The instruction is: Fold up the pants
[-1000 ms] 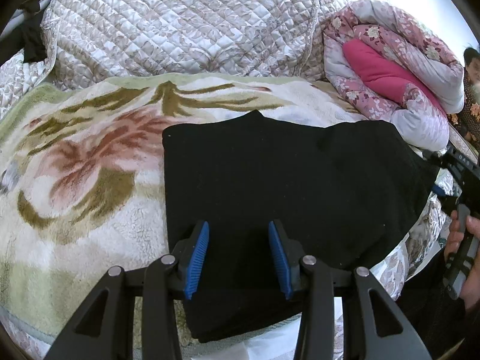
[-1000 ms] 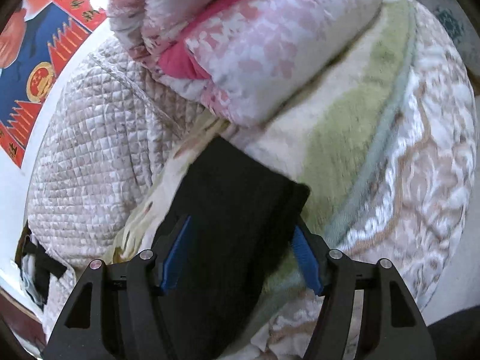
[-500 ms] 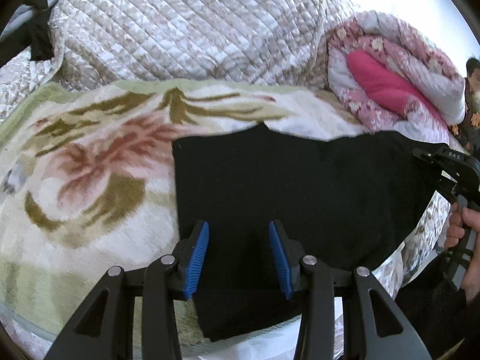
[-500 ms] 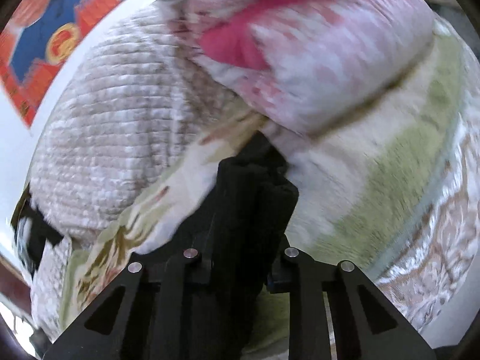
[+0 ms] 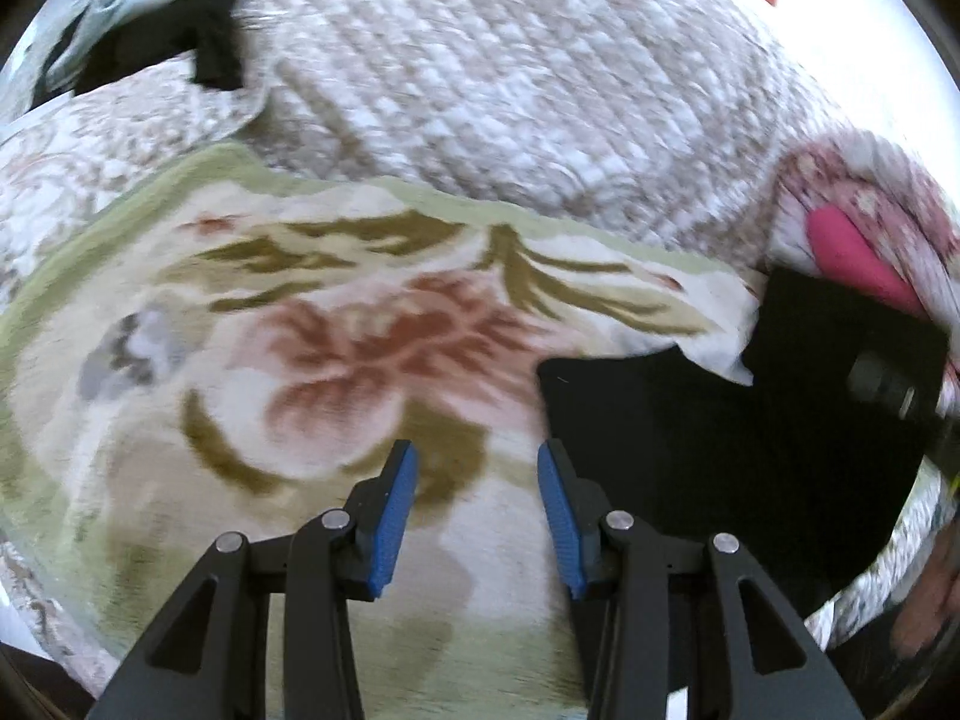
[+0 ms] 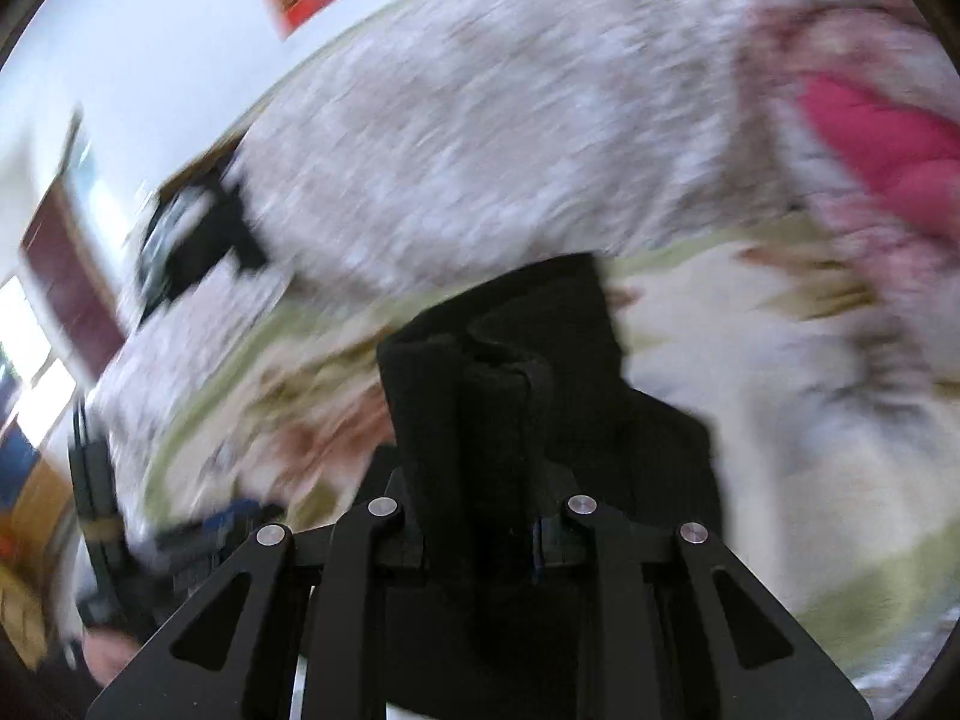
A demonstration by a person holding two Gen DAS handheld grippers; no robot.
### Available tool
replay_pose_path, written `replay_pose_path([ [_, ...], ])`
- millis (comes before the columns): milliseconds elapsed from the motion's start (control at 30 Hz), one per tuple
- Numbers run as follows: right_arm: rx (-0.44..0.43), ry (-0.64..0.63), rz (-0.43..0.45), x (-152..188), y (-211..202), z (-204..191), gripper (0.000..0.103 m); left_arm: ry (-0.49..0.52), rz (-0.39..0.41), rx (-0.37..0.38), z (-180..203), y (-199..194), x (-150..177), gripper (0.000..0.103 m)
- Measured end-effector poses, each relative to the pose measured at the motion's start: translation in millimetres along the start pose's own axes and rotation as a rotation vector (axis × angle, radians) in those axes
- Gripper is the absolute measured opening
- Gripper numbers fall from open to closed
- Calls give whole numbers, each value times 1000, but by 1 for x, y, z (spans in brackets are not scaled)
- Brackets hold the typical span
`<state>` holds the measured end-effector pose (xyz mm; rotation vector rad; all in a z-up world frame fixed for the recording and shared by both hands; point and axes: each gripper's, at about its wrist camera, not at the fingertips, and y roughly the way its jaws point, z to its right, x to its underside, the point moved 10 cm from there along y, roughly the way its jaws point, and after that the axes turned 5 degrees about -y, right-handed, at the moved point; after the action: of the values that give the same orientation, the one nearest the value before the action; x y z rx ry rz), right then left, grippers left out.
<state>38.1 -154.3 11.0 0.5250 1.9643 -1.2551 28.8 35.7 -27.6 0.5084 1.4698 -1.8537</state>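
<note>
Here, folded black fabric pants point(image 5: 720, 456) lie on a plush floral blanket point(image 5: 300, 360) spread over a bed, with one end gathered up and gripped by the right tongs point(image 6: 480, 531). In the right wrist view those tongs are clenched on a thick bunch of the black cloth point(image 6: 498, 372), which rises between the jaws toward twelve o'clock. The left tongs point(image 5: 474, 516) hang released, their blue ribbed pads point(image 5: 393, 516) set wide apart over bare blanket and gripping nothing.

From the left tongs the pants lie toward two o'clock, the garment's near edge just beside the right-hand pad and its long axis appearing to run from about nine toward three o'clock. At three o'clock in the left wrist view, the lifted end stands above the flat part, with the dark body of the right tool point(image 5: 888, 384) blurred against it.

A quilted beige bedspread point(image 5: 510, 72) fills the background from ten to one o'clock; a rolled pink floral quilt point(image 5: 870, 228) sits at two o'clock, beside the raised cloth. A dark garment point(image 5: 198, 42) lies at eleven o'clock, well apart.

The right hand is plainly the nearer, already holding the cloth; the fold likely turns on carrying that gathered end across toward nine o'clock, over the flat portion. Both views are motion-blurred, so finer creases cannot be read.
</note>
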Motion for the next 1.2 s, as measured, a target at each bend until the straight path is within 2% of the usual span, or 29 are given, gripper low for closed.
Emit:
replay_pose_path([
  [67, -50, -63, -89, 29, 26, -23, 21, -27, 5, -11, -10, -1, -4, 45],
  [167, -33, -145, -159, 55, 50, -35, 21, -63, 5, -22, -21, -2, -7, 45],
  [400, -6, -208, -94, 41, 36, -42, 21, -58, 2, -8, -17, -2, -6, 45],
  [533, -27, -252, -123, 60, 46, -53, 21, -54, -2, -10, -16, -1, -5, 45],
  [800, -34, -289, -110, 65, 46, -58, 22, -49, -3, -3, -14, 0, -3, 45],
  [867, -34, -303, -98, 66, 47, -60, 27, -47, -2, -1, -13, 0, -3, 45],
  [933, -58, -318, -105, 70, 46, -64, 48, -45, -4, -2, -13, 1, -2, 45],
  [967, -73, -338, -112, 72, 44, -70, 52, -43, -6, -3, -13, 1, -2, 45],
  [1100, -122, -343, -89, 67, 23, -78, 54, -43, -5, -1, -13, 1, -2, 45],
  [1200, -158, -285, -22, 51, -1, -68, 54, -43, 2, 4, -11, 0, -3, 45],
])
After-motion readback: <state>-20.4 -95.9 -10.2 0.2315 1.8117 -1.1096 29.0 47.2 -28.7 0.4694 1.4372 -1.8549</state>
